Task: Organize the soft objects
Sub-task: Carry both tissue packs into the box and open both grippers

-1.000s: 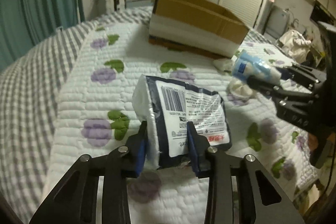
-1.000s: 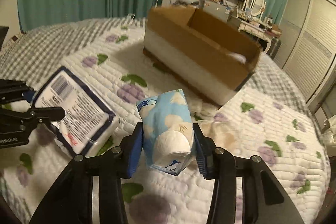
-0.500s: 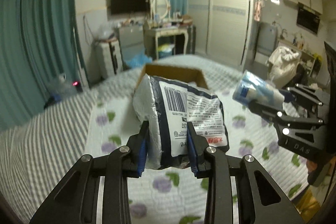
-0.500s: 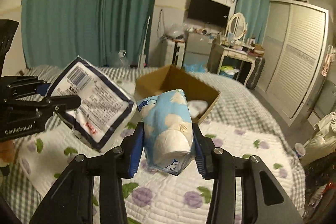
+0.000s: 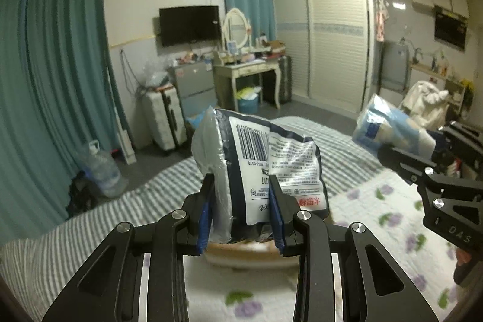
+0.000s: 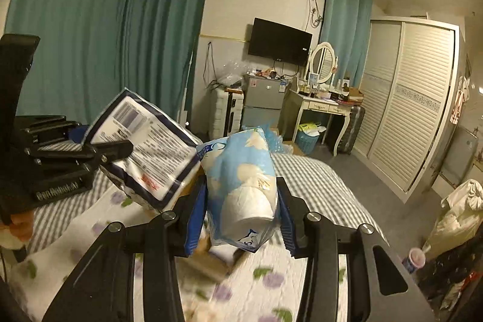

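You have both packs lifted clear of the bed (image 5: 377,195), one in each tool. Your left tool (image 5: 241,210) is clamped on the navy-and-white tissue pack (image 5: 256,168), gripping its lower end so the pack's long axis runs straight out from the fingers, barcode end farthest from you. Your right tool (image 6: 241,216) is squeezed onto the blue toilet-roll pack (image 6: 244,186), also by its near end, with the pack rising up and away along the fingers; the white roll end shows through the wrap between the pads.

What matters for the next move is where the cardboard box (image 5: 247,252) lies. In the left wrist view only a blurred brown strip of it shows, directly beneath the tissue pack and just ahead of the fingers. In the right wrist view brown card shows low under the roll pack and a little to its left. So the box seems to sit below and slightly forward of both tools, more squarely under your left one.

My reading is that your left hand is the nearer for a drop: tilt the pack's far end down and lower it in. The two packs hang close together, near to touching in the right view, so lowering both at once risks a knock.
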A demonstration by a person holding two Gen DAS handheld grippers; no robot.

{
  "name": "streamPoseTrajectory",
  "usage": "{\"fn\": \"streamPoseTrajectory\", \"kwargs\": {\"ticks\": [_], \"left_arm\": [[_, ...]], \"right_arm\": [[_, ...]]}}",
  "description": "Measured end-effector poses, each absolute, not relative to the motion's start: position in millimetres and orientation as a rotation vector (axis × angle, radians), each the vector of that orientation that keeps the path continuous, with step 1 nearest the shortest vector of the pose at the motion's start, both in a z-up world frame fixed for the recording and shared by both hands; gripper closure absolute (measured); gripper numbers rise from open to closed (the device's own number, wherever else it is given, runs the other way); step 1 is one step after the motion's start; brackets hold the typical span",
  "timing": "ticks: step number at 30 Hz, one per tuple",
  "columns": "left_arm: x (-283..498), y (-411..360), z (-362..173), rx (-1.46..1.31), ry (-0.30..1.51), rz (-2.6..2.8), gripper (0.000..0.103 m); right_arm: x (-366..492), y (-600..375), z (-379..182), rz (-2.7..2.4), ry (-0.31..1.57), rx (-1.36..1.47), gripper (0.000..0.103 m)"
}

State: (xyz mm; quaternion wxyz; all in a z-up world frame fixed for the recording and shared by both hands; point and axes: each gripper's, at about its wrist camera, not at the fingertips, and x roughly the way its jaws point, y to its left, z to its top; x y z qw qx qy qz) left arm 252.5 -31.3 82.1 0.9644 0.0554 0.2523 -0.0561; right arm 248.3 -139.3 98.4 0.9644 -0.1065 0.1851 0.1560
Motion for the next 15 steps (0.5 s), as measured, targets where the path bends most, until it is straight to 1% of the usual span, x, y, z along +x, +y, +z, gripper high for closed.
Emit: {"fn": "streamPoseTrajectory", "kwargs": {"ticks": [5, 7, 12, 13, 15], "left_arm": [[312, -39, 36, 0.115, 0.567, -0.110, 0.071], [331, -43, 13, 0.128, 0.598, -0.108, 0.071], [358, -47, -22, 0.132, 0.633, -0.118, 0.070], [362, -48, -27, 0.138, 0.634, -0.110, 0.069], [365, -52, -36, 0.176, 0.636, -0.064, 0.058]], "right_arm": [[326, -129, 67, 0.309, 0.436, -0.156, 0.060], [358, -128, 41, 0.314, 0.490, -0.119, 0.060], [416, -127, -23, 0.314, 0.604, -0.071, 0.060], [422, -128, -33, 0.316, 0.621, -0.063, 0.060], [429, -131, -48, 0.315, 0.632, -0.051, 0.058]]}}
